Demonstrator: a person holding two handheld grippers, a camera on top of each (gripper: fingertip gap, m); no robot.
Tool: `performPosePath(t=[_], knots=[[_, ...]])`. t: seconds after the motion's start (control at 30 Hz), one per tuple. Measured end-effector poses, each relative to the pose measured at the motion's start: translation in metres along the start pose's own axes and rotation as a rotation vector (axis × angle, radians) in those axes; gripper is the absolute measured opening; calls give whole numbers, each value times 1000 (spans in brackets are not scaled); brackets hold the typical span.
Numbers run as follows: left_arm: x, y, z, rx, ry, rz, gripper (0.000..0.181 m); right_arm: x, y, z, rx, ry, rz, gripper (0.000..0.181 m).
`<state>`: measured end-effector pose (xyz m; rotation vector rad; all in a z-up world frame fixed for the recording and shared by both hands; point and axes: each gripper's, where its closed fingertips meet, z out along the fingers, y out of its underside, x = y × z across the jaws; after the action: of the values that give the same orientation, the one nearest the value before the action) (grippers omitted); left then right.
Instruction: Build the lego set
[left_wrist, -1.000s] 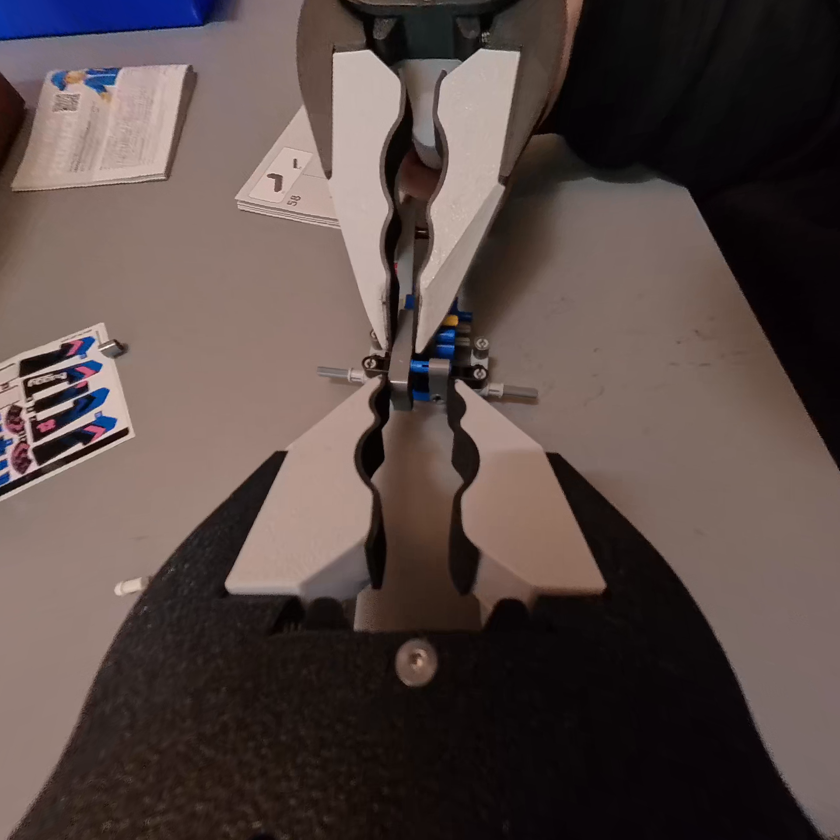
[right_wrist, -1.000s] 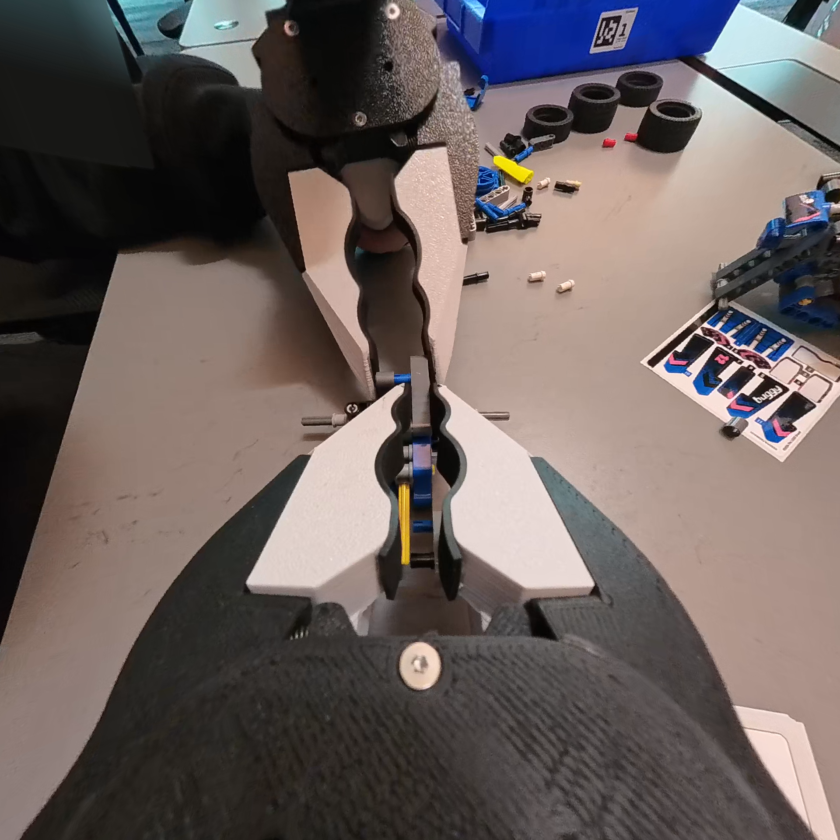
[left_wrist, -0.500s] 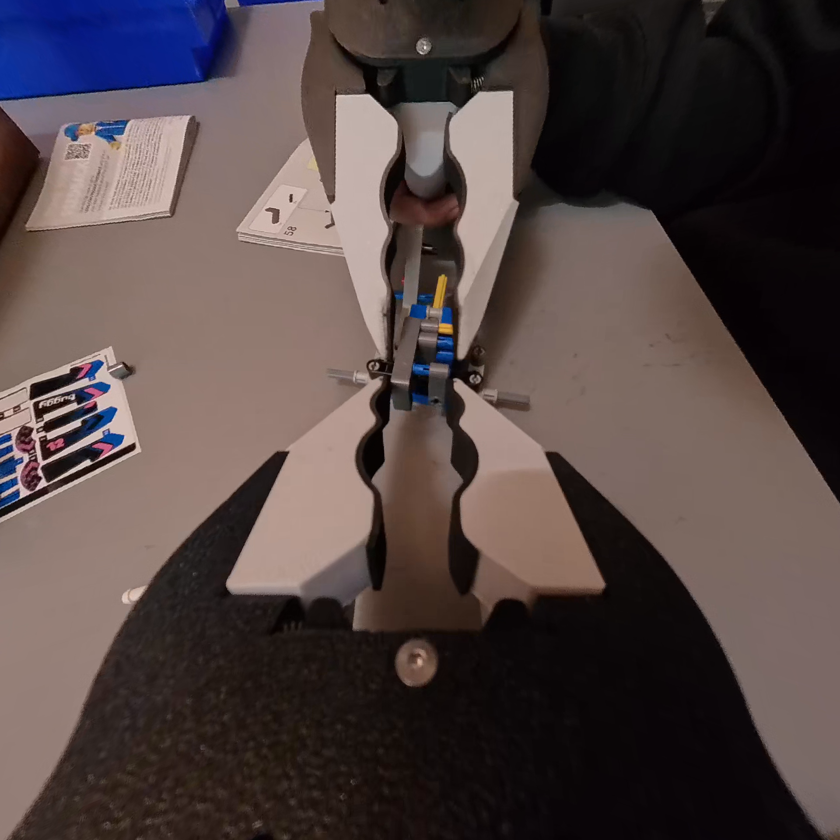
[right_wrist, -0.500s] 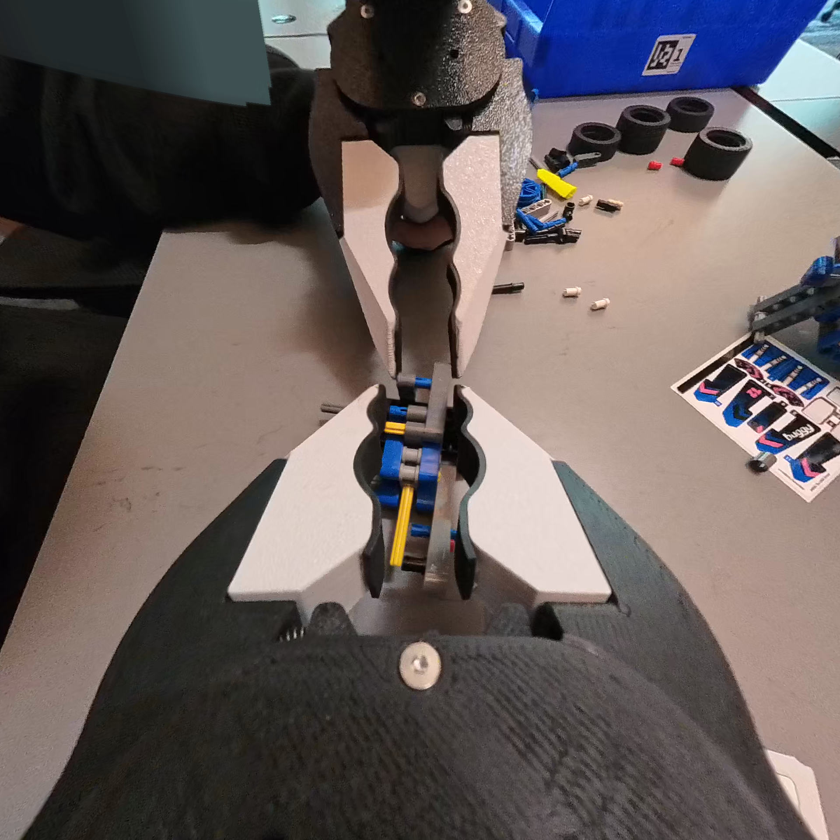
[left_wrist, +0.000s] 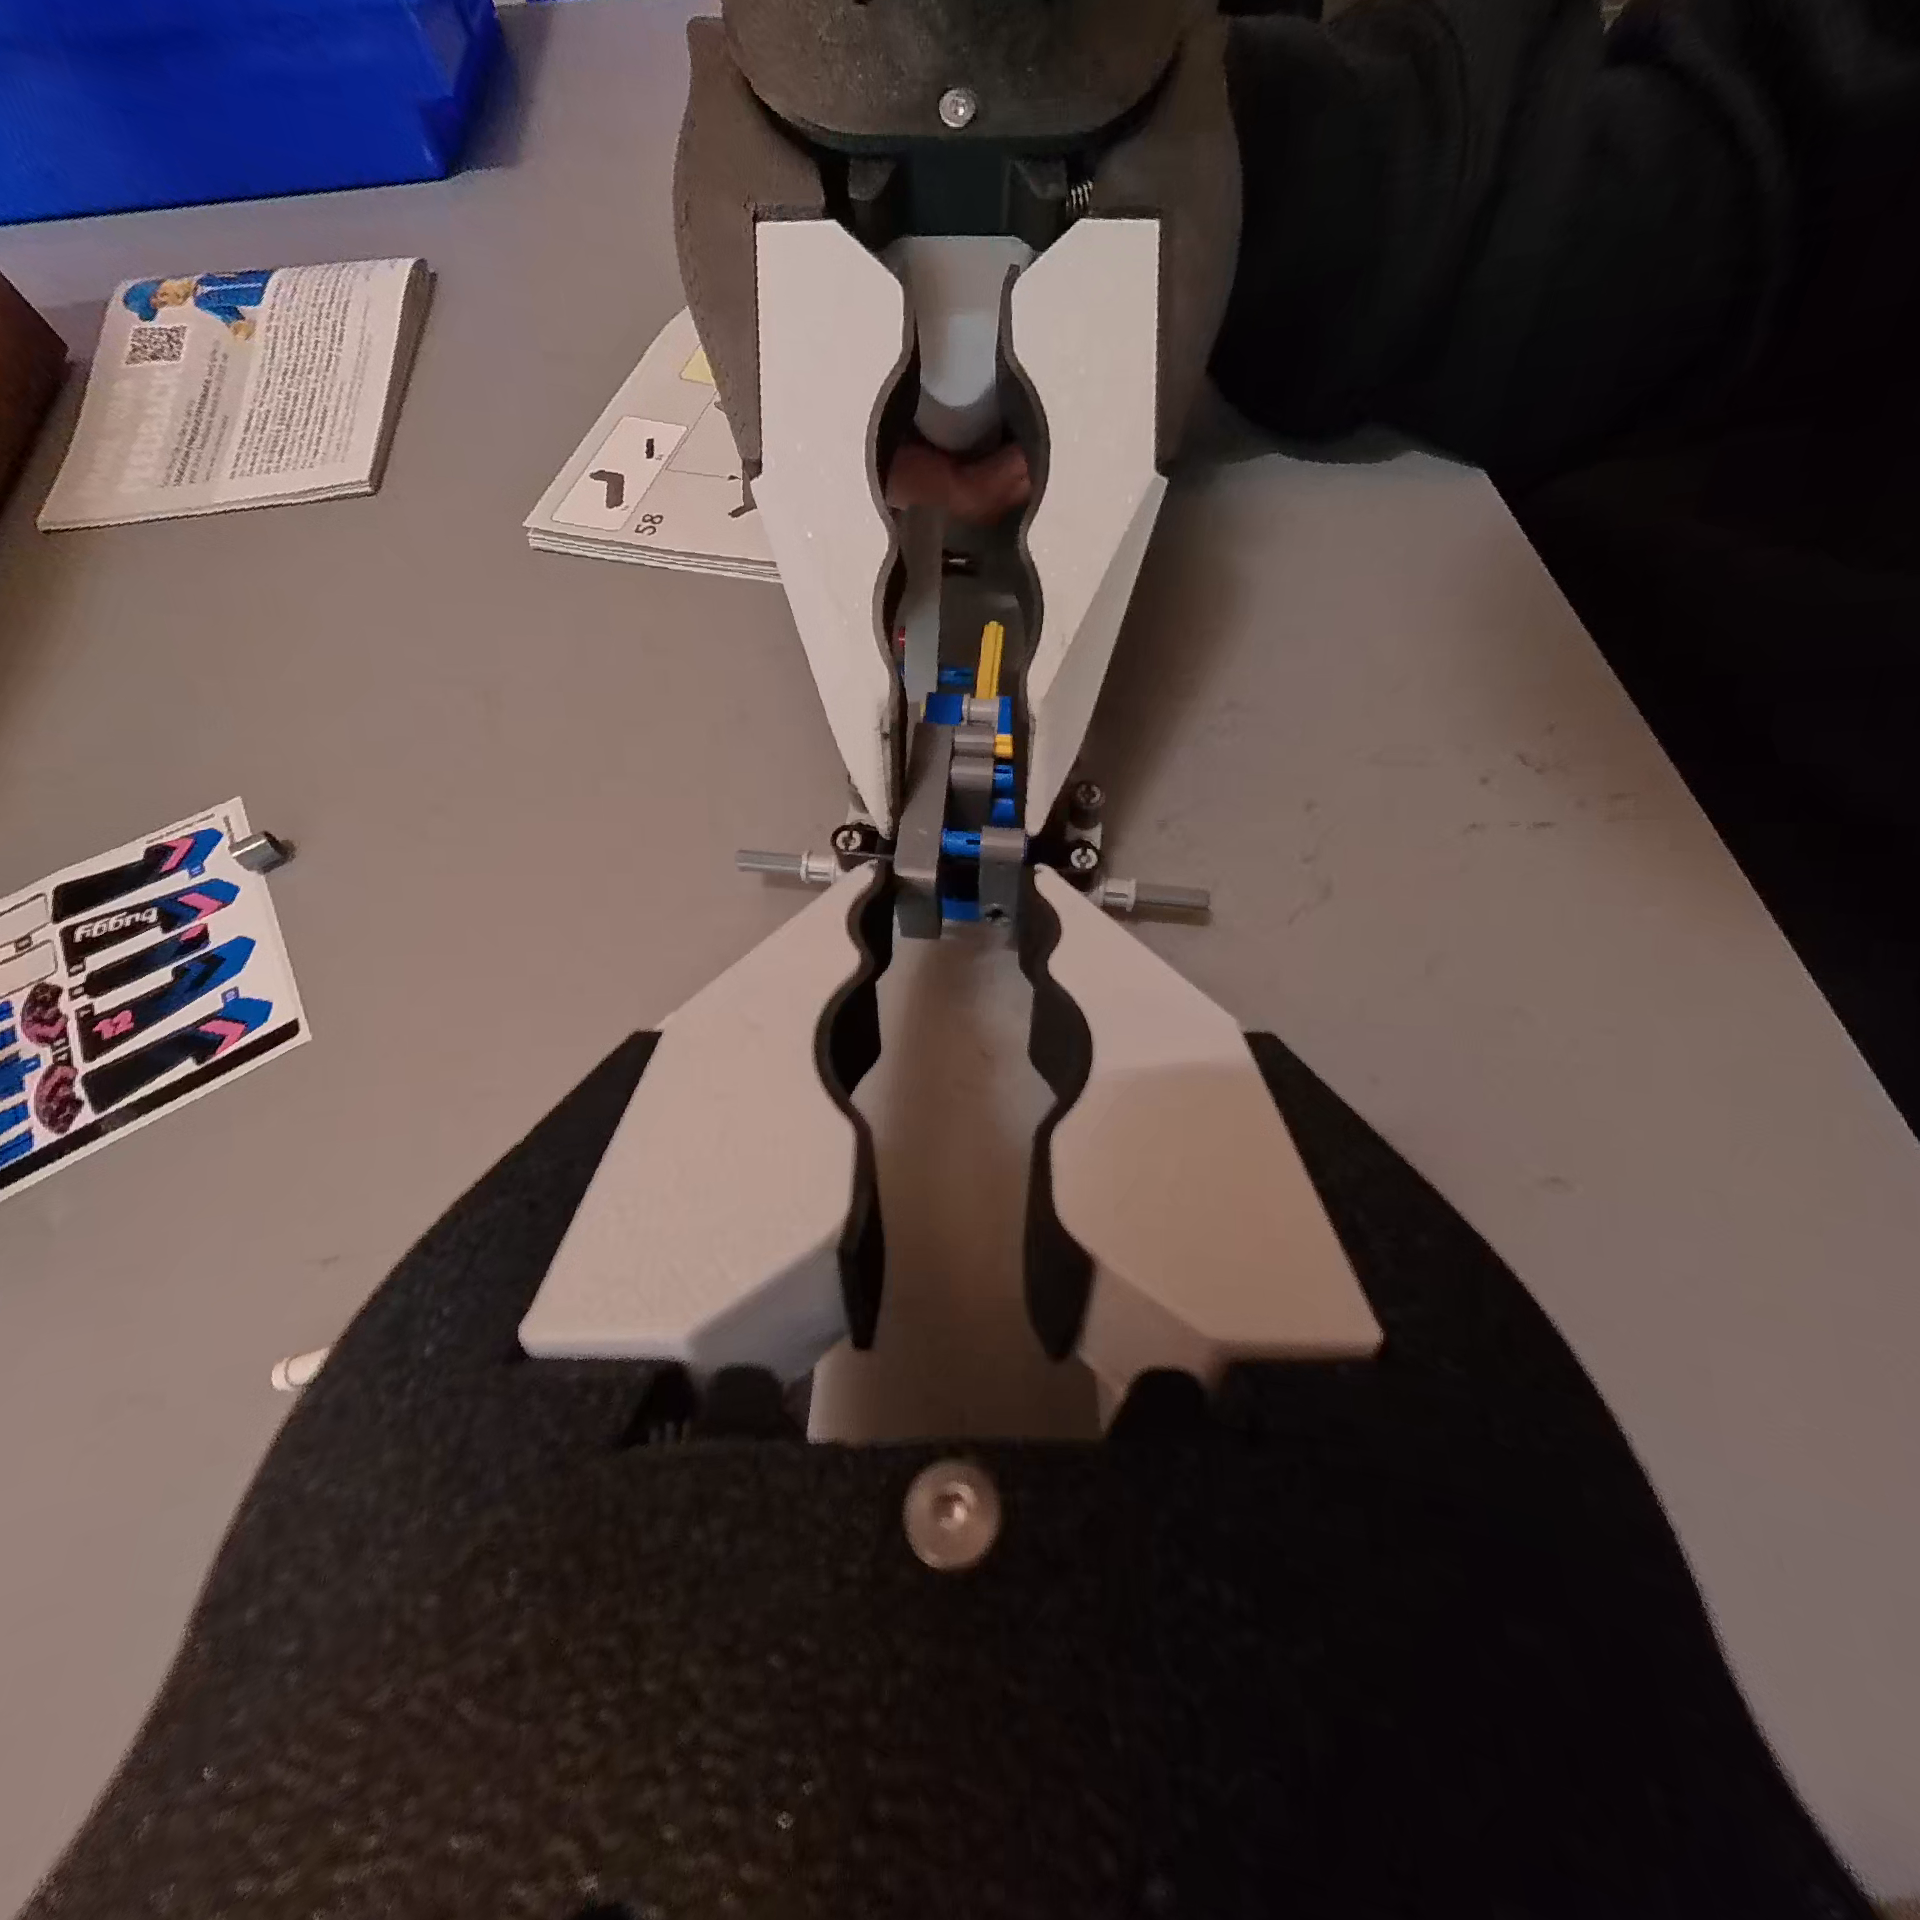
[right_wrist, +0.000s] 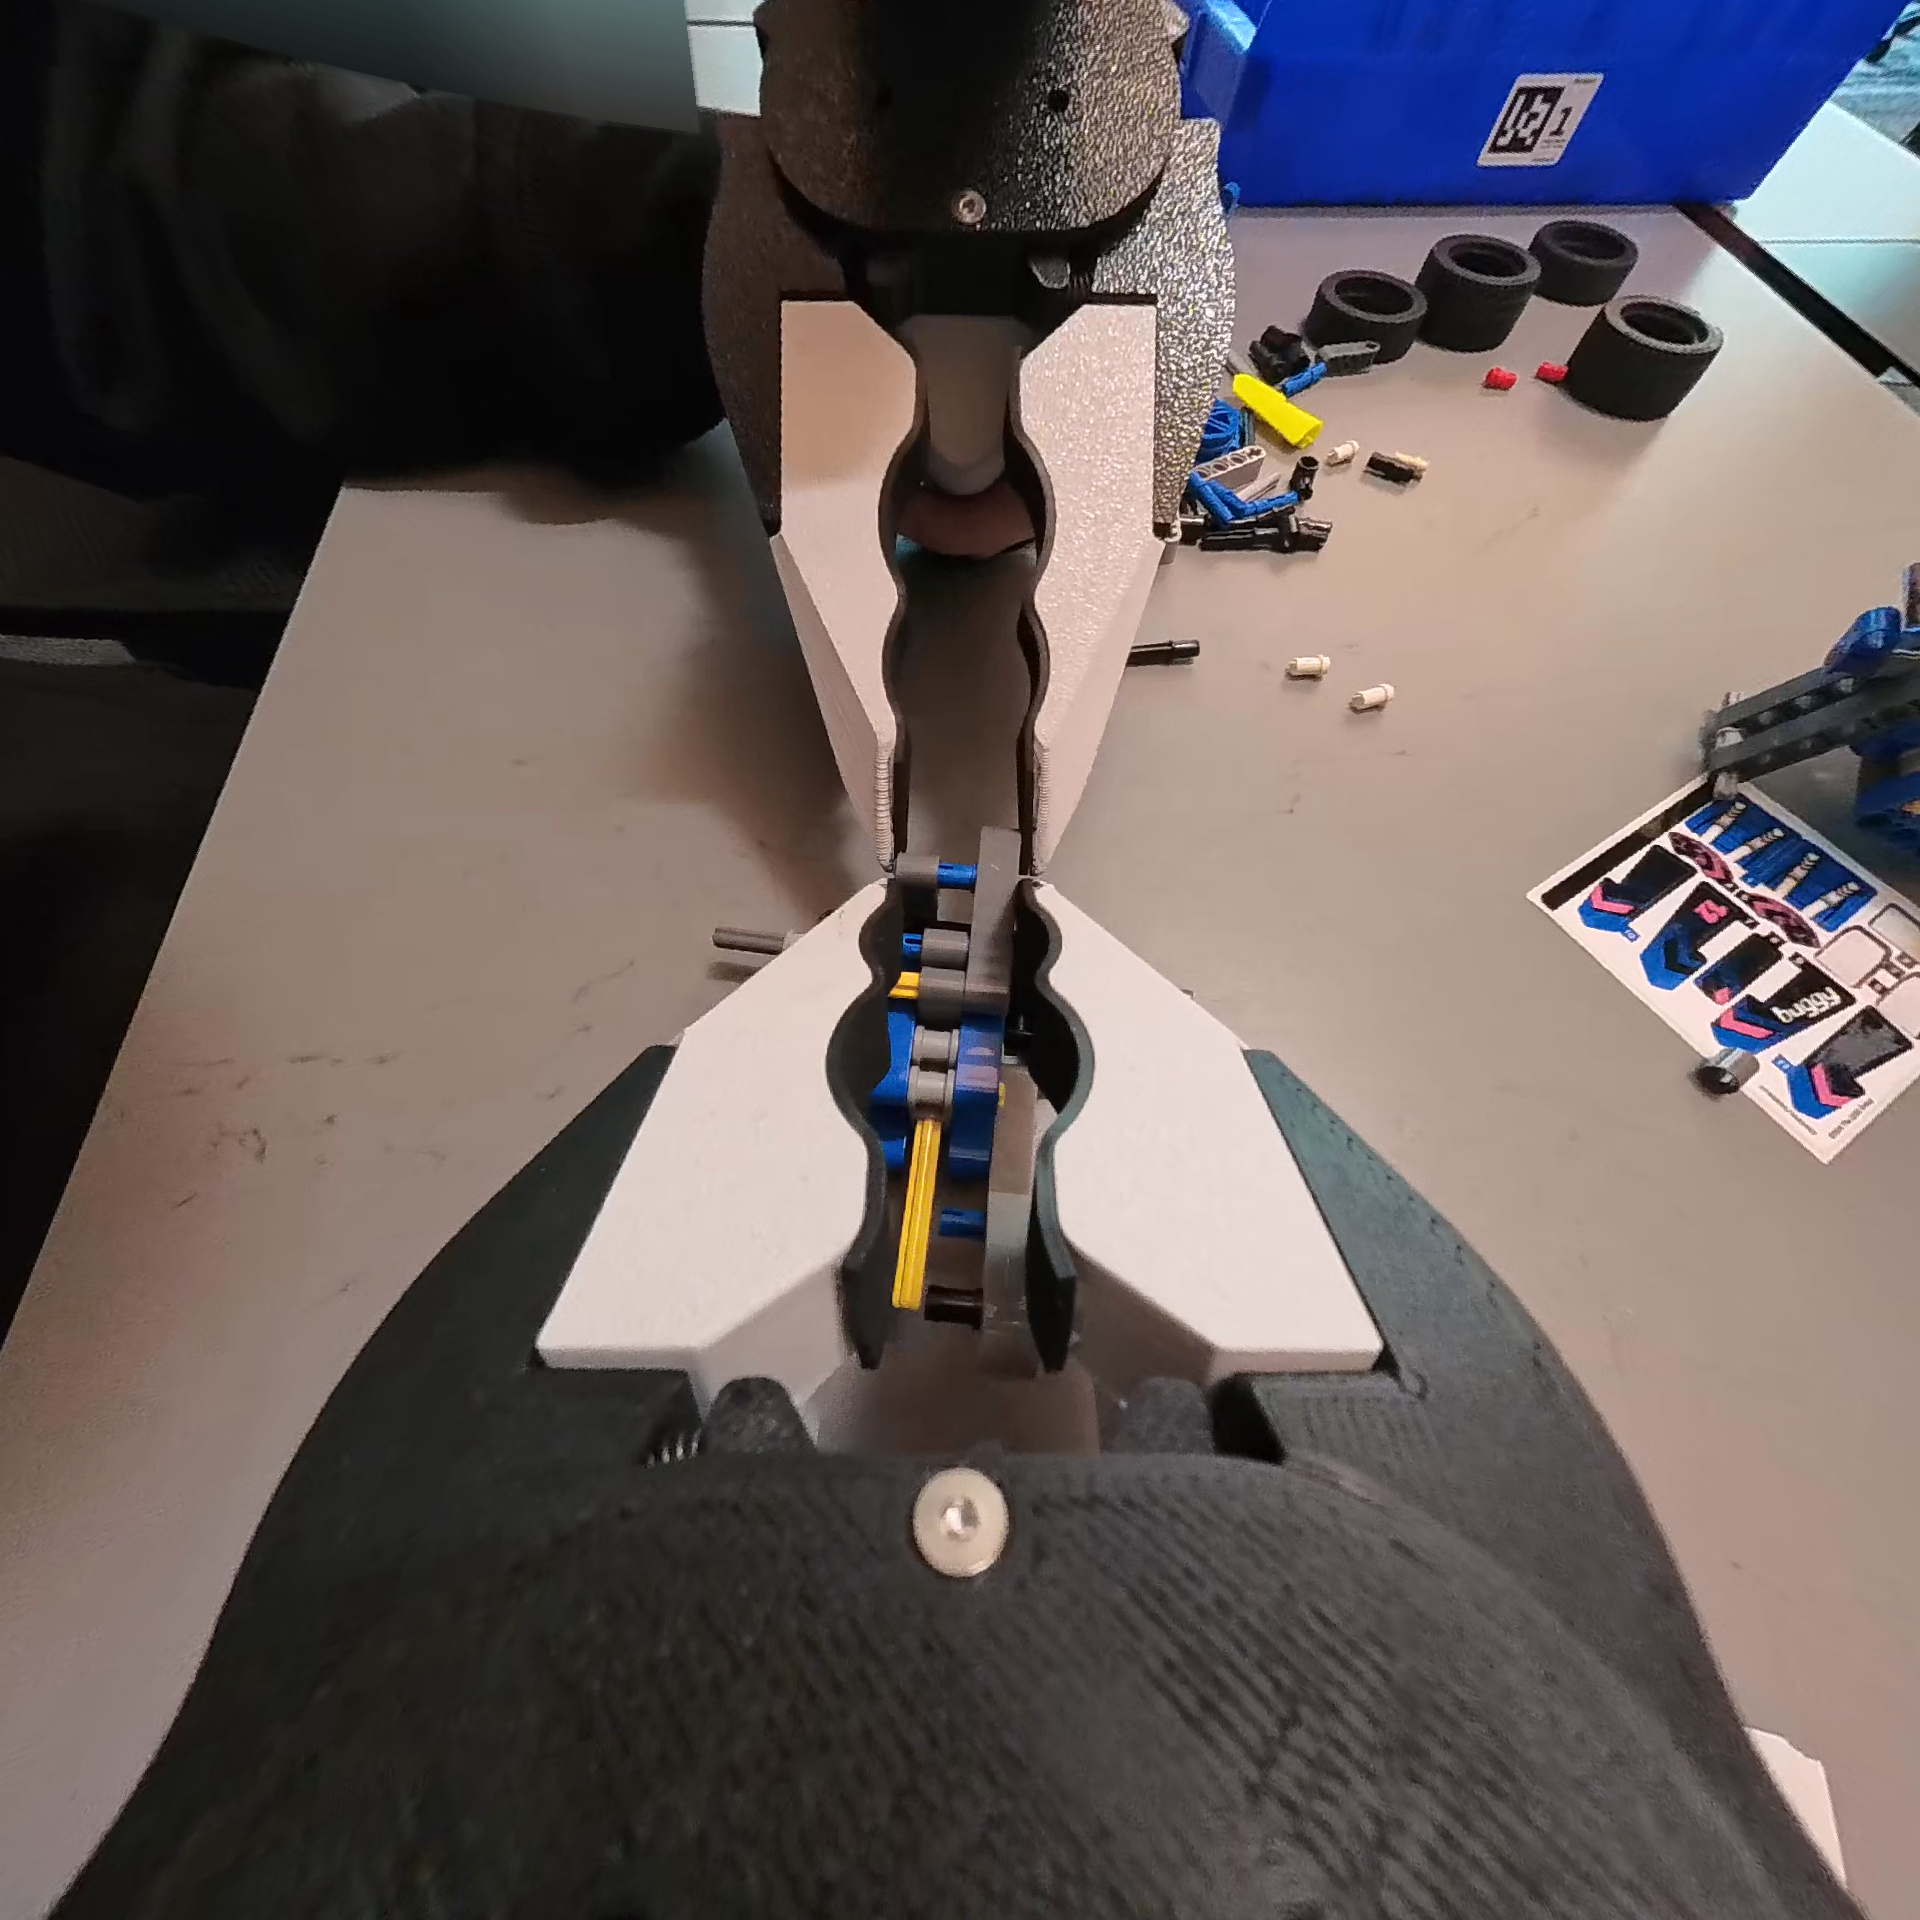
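Observation:
A small lego assembly (right_wrist: 940, 1049) of blue and grey beams with a yellow axle lies lengthwise between my right gripper's fingers (right_wrist: 961, 894), which are closed against its sides. My left gripper (left_wrist: 956, 883) faces it tip to tip and is shut on the grey end of the same assembly (left_wrist: 961, 873). The left gripper also shows in the right wrist view (right_wrist: 966, 852), and the right gripper in the left wrist view (left_wrist: 961, 821). A thin grey axle (left_wrist: 1153, 894) with black connectors sticks out sideways at the joint. The assembly is just above the grey table (left_wrist: 520, 727).
A sticker sheet (right_wrist: 1766, 966), a part-built blue chassis (right_wrist: 1829, 727), several black tyres (right_wrist: 1475, 291), loose pieces (right_wrist: 1257, 488) and a blue bin (right_wrist: 1507, 94) lie to the right gripper's right. Two booklets (left_wrist: 249, 395) (left_wrist: 644, 499) lie beyond. A person's dark sleeve (left_wrist: 1558, 260) is at the table edge. Left and right tips are no more than a few centimetres apart.
The right gripper has levelled out, widened a little and slid farther over the assembly, which now sits deeper between its fingers. The left gripper keeps its hold on the grey end.

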<state>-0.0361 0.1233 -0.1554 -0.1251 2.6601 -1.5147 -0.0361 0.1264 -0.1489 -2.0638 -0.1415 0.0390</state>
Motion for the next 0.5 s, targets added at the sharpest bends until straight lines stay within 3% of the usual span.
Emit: performPosePath(t=[0.5], knots=[[1, 0, 0, -4, -9, 24, 20, -1, 1, 1, -6, -14, 4, 20]])
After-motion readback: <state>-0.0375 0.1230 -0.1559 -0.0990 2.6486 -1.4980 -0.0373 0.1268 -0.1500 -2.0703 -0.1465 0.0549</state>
